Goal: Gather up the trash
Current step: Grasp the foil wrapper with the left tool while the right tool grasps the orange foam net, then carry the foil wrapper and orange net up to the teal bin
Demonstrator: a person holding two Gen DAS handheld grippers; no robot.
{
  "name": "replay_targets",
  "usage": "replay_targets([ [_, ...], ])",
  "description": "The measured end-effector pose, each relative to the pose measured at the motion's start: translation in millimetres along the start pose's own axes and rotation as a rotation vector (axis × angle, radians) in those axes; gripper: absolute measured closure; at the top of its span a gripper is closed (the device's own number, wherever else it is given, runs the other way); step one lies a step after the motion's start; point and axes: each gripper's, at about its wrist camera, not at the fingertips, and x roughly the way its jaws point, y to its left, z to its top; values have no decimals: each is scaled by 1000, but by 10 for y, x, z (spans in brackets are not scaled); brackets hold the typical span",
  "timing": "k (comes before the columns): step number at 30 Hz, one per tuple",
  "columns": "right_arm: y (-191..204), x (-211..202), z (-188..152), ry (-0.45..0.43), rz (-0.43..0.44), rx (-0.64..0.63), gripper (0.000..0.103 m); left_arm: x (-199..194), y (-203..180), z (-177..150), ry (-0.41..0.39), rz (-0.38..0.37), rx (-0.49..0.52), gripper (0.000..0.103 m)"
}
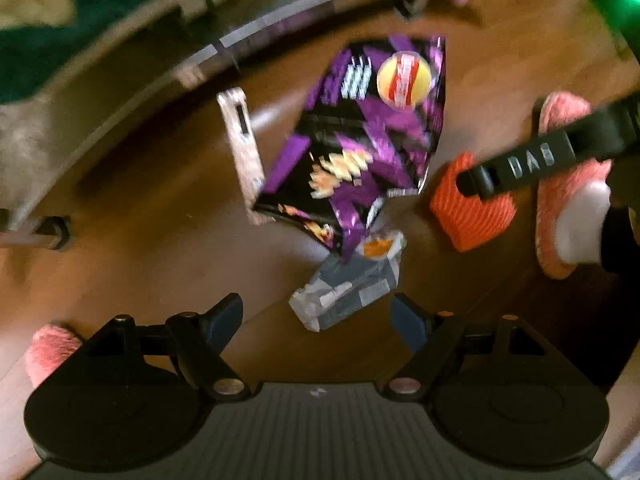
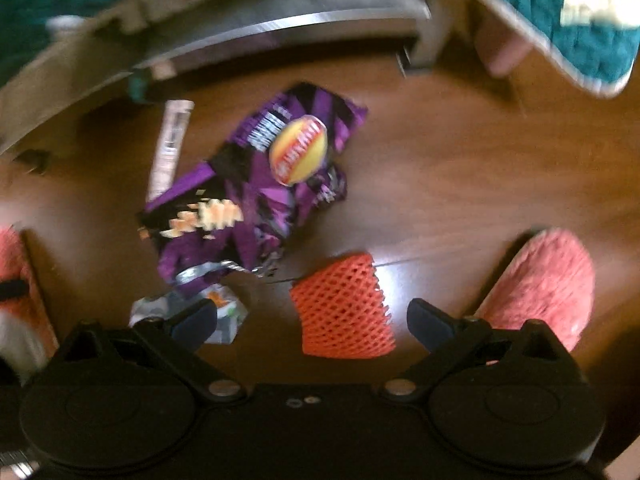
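Crinkled purple foil chip bag (image 1: 352, 152) on glossy wood floor (image 1: 140, 216).
Orange foam net sleeve (image 2: 344, 308) beside it; left gripper (image 1: 318, 320) and right gripper (image 2: 312, 320) both gape wide, empty.

floor (image 2: 460, 184): brown wood, light being reflected | bed frame (image 1: 120, 92): grey, being seen along far edge | blanket (image 2: 560, 40): teal, being draped over

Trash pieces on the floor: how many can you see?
4: purple chip bag mid-floor, pale strip wrapper at its left, grey wrapper below it, orange foam net right. More may be hidden.
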Motion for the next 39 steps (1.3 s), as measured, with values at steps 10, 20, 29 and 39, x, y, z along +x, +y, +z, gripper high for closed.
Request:
replay_targets([
  [10,-181,950,-33,151,-42,31,3,841,22,-43,89,-43,-4,22],
  [20,-221,1272,-147,194,-34,44,22,1206,106,7,115,-98,-50,48],
  [29,-284,1247,-200,235,-33,82,71,1163,118,-65,144,-101,-85,71],
  [39,-193,648,-282,193,-36,116,83,622,-40,-92,134,-84,-127,72],
])
